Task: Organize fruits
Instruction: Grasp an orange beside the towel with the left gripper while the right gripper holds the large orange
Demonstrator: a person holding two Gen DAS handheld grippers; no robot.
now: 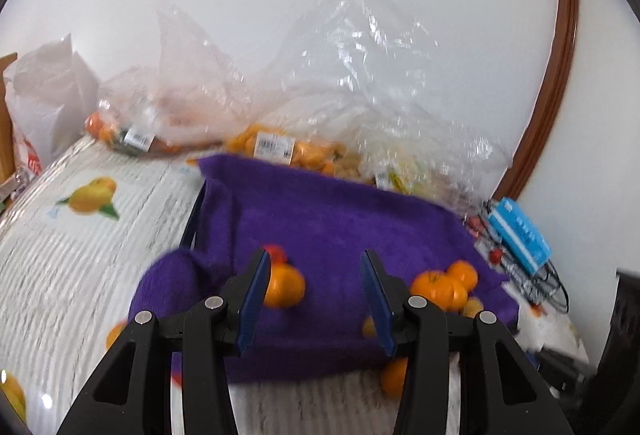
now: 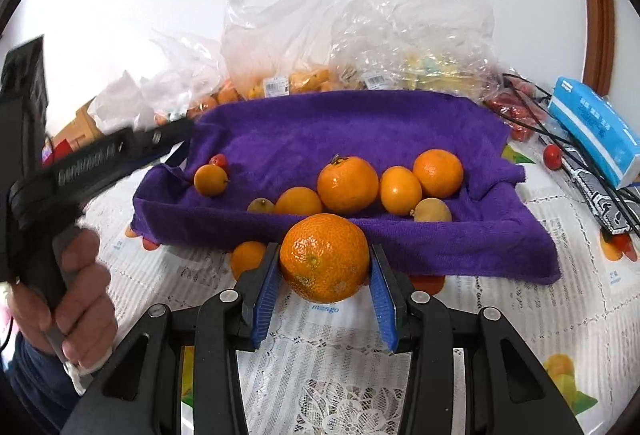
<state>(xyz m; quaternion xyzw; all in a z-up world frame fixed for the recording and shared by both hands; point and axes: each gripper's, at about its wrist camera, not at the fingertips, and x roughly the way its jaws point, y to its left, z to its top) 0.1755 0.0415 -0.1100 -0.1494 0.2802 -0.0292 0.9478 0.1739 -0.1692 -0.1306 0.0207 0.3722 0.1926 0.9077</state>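
Right gripper (image 2: 325, 271) has a big orange (image 2: 324, 257) clamped between its blue pads, held above the tablecloth (image 2: 500, 315) just in front of the purple towel (image 2: 340, 123). On that towel sit several more oranges (image 2: 347, 184), with a tiny red fruit (image 2: 219, 160) near the left end. Left gripper (image 1: 314, 299) hangs over the towel, jaws spread wide, nothing between them. Plastic bags (image 2: 280, 23) are piled behind.

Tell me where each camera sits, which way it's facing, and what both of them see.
Left wrist: rides the left tool, aimed forward over the purple towel; its open fingers show.
Right wrist: rides the right tool, gripping an orange; also shows the person's left hand.
Shared: towel, oranges on it, plastic bags, blue tissue pack.
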